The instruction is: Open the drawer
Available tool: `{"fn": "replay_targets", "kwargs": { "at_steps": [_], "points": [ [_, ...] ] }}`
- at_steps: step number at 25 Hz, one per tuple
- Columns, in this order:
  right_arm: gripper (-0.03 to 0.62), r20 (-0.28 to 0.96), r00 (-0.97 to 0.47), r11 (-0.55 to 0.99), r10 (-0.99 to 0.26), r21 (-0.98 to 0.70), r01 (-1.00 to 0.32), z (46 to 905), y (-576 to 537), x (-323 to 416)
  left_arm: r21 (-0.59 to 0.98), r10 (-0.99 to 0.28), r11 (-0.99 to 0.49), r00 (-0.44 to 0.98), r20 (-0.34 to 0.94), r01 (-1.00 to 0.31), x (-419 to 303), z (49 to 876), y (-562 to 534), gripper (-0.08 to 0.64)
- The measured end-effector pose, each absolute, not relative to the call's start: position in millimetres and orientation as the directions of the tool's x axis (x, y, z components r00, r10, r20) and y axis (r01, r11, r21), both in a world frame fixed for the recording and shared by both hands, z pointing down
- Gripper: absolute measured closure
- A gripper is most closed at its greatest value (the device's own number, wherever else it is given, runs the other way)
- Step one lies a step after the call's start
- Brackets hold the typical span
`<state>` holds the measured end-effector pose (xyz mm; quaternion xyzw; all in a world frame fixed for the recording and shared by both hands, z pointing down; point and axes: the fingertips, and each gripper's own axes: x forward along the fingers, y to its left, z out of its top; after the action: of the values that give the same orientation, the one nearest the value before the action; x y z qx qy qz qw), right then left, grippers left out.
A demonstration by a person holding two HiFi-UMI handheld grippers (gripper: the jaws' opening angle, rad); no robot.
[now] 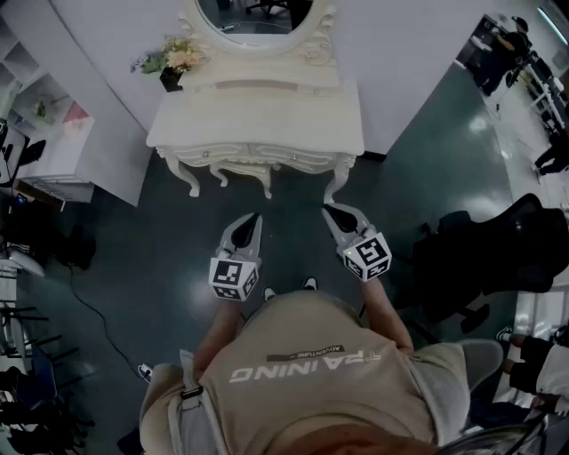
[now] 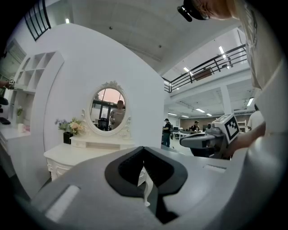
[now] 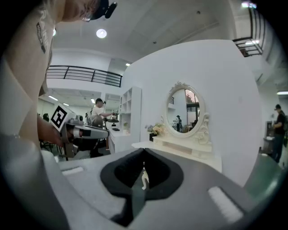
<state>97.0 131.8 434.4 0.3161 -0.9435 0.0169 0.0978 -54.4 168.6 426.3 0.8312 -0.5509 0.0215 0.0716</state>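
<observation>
**Dressing table.** A white carved dressing table on curved legs is set against a white wall, on a dark green glossy floor.

**Drawer.** A shallow white drawer with small knobs is fitted in the front apron of the dressing table, under the top. It is seen closed, flush with the apron.

**Mirror.** An oval mirror in a white ornate frame is mounted at the back of the table top.

**Flowers.** A bunch of pale flowers in a dark pot is placed at the table's back left corner.

**Left gripper.** The grey two-jaw left gripper is held roughly level and pointed at the table, well apart from it. Its jaws are pressed together at the tips and nothing is held.

**Right gripper.** The grey two-jaw right gripper is held beside the left one and aimed likewise, short of the drawer. Its jaws are clenched together on nothing.

**Person.** A person in a beige printed T-shirt is seen from above, facing the table.

**Surroundings.** A black office chair is placed at the right and a white shelving unit at the left.
</observation>
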Motion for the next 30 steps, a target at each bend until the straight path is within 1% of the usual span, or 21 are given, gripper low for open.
{"fn": "replay_targets", "kwargs": {
  "at_steps": [4, 9, 13, 20, 24, 30],
  "points": [
    [0.589, 0.199, -0.766, 0.789, -0.611, 0.069, -0.611, 429.5, 120.8, 101.6, 0.081, -0.911, -0.382, 0.39, 0.133, -0.921, -63.6, 433.0, 175.7, 0.561],
    [0.589, 0.19, -0.773, 0.788, -0.605, 0.005, -0.615, 435.7, 126.4, 104.2, 0.109, -0.915, -0.361, 0.375, 0.149, -0.926, -66.6, 444.9, 183.2, 0.561],
    [0.589, 0.212, -0.761, 0.775, -0.614, -0.024, -0.632, 449.4, 136.1, 104.0, 0.096, -0.898, -0.402, 0.412, 0.153, -0.911, -58.2, 446.1, 188.1, 0.561],
    [0.589, 0.251, -0.758, 0.773, -0.602, -0.052, -0.632, 461.6, 152.4, 86.8, 0.092, -0.868, -0.458, 0.467, 0.171, -0.884, -66.4, 453.6, 185.7, 0.561],
    [0.589, 0.291, -0.739, 0.759, -0.608, -0.059, -0.648, 477.3, 163.7, 82.7, 0.138, -0.834, -0.514, 0.53, 0.152, -0.847, -61.4, 462.8, 182.9, 0.561],
    [0.589, 0.326, -0.726, 0.741, -0.606, -0.1, -0.664, 498.9, 171.2, 82.0, 0.148, -0.806, -0.548, 0.567, 0.171, -0.823, -52.7, 478.2, 162.9, 0.561]
  ]
}}
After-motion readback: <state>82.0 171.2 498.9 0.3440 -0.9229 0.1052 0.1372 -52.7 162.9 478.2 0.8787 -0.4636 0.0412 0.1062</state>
